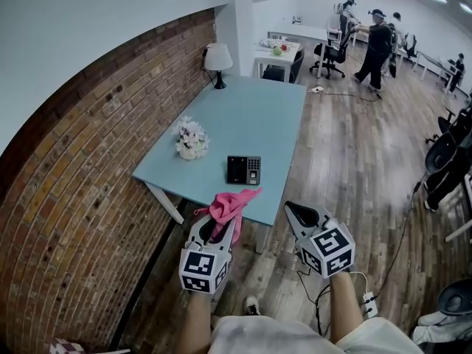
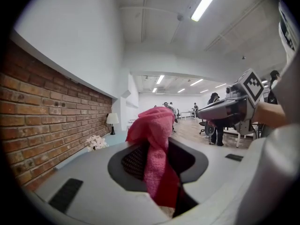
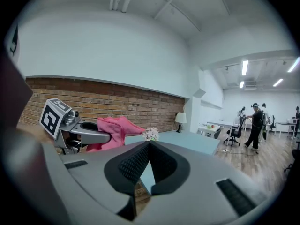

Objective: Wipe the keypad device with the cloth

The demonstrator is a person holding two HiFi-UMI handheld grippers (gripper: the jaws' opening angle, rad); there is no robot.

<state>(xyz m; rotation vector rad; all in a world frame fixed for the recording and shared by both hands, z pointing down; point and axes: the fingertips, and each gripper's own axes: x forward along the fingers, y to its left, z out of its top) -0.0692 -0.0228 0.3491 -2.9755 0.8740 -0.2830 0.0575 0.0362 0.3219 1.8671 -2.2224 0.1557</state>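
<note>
A black keypad device (image 1: 243,169) lies flat near the front edge of the light blue table (image 1: 251,124). My left gripper (image 1: 225,220) hangs just off that front edge, shut on a pink cloth (image 1: 230,205) that bunches above its jaws. In the left gripper view the pink cloth (image 2: 157,149) is pinched between the jaws and droops down. My right gripper (image 1: 295,211) is to the right of the left one, off the table's front right corner, shut with nothing between its jaws. The right gripper view shows the left gripper (image 3: 101,137) with the cloth (image 3: 115,128).
A bunch of white flowers (image 1: 191,139) stands on the table left of the keypad device, and a lamp (image 1: 217,59) at the far left corner. A brick wall (image 1: 88,190) runs along the left. People (image 1: 376,43), office chairs and white desks are at the far end. A cable lies on the wooden floor (image 1: 354,168).
</note>
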